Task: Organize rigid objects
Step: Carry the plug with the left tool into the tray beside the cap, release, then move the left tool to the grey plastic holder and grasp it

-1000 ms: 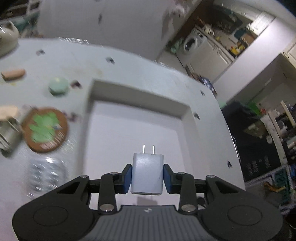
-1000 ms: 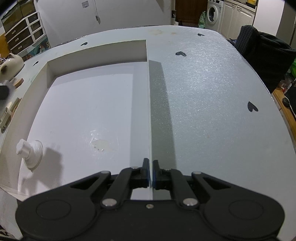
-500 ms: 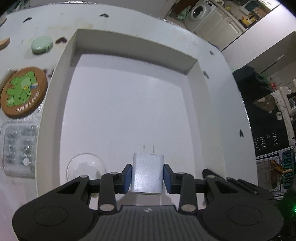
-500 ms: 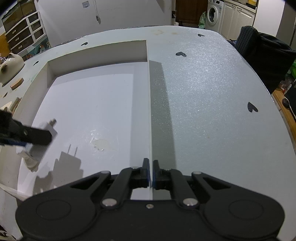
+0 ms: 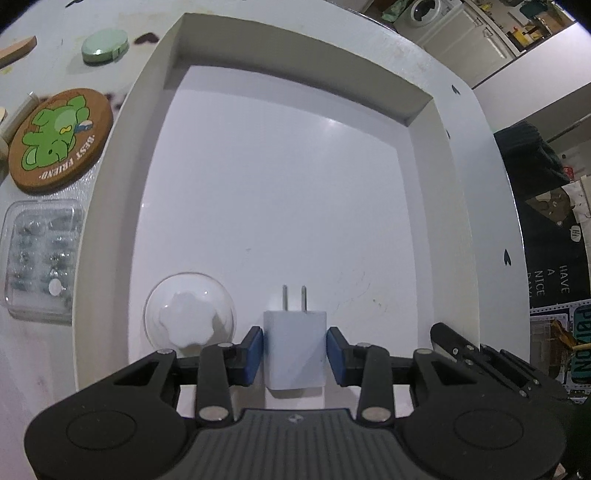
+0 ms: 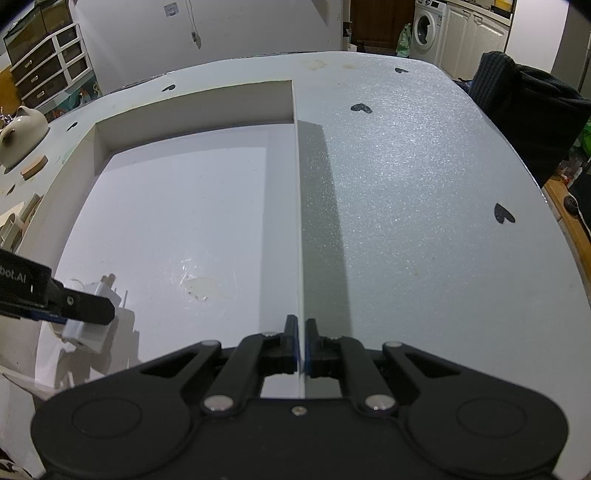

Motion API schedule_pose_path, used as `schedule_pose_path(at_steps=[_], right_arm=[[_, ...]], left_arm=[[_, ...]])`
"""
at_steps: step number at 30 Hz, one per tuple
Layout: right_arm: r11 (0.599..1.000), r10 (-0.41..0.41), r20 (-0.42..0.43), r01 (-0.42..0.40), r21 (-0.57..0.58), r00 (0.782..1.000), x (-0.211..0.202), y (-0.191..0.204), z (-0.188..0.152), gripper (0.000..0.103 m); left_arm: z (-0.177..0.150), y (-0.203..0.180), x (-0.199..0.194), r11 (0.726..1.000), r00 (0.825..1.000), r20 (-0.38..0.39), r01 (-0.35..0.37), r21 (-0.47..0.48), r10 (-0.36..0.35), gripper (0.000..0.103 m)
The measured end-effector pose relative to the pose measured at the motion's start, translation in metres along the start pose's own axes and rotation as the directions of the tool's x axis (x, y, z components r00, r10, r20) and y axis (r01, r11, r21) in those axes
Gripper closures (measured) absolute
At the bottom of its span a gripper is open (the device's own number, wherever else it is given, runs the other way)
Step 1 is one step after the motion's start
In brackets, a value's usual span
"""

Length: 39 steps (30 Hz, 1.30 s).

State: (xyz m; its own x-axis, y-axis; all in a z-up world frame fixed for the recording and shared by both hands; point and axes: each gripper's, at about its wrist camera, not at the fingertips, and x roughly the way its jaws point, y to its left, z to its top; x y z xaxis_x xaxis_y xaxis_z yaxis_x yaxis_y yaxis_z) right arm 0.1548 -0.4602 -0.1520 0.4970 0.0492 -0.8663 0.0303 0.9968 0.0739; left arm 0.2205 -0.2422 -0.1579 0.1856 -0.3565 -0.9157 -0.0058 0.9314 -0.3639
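**White tray on a speckled table, charger held low inside it**

A pale, speckled table printed with small black hearts carries a shallow white tray. Nearest the left wrist camera, the left gripper has its blue pads pressed on both sides of a white plug charger, prongs pointing away, low over the tray floor near the front edge. Just left of it a clear suction cup with a white knob sits on the tray floor. The right gripper has its fingers drawn together on the tray's thin right wall, pinching it. Outside the tray's left wall lie a clear blister pack, then a round cork coaster with a green cartoon figure, and farther off a mint-green round case. A cream ceramic pot stands at the far left of the table, and a washing machine shows in the room beyond.
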Motion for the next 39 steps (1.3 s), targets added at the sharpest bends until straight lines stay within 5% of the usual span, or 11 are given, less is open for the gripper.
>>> schedule_pose_path(at_steps=[8,17,27,30,39], right_arm=[[1.000,0.001,0.001,-0.001,0.001,1.000,0.000,0.000,0.000,0.097],[1.000,0.001,0.001,-0.001,0.001,1.000,0.000,0.000,0.000,0.097],[1.000,0.002,0.002,-0.002,0.002,1.000,0.000,0.000,0.000,0.098],[1.000,0.002,0.002,-0.002,0.003,1.000,0.000,0.000,0.000,0.098],[1.000,0.001,0.003,-0.001,0.002,1.000,0.000,0.000,0.000,0.098]], left_arm=[[-0.004,-0.002,-0.015,0.999,0.999,0.035,0.031,0.036,-0.032,0.036],[-0.002,-0.002,-0.068,0.993,0.973,0.213,0.066,0.093,-0.085,0.006],[0.019,0.031,-0.117,0.998,0.896,0.443,0.003,0.061,-0.029,0.000],[0.024,0.046,-0.128,0.995,0.856,0.516,-0.080,0.064,0.036,0.000],[0.043,0.092,-0.137,0.938,0.788,0.575,-0.332,0.098,0.219,0.000]])
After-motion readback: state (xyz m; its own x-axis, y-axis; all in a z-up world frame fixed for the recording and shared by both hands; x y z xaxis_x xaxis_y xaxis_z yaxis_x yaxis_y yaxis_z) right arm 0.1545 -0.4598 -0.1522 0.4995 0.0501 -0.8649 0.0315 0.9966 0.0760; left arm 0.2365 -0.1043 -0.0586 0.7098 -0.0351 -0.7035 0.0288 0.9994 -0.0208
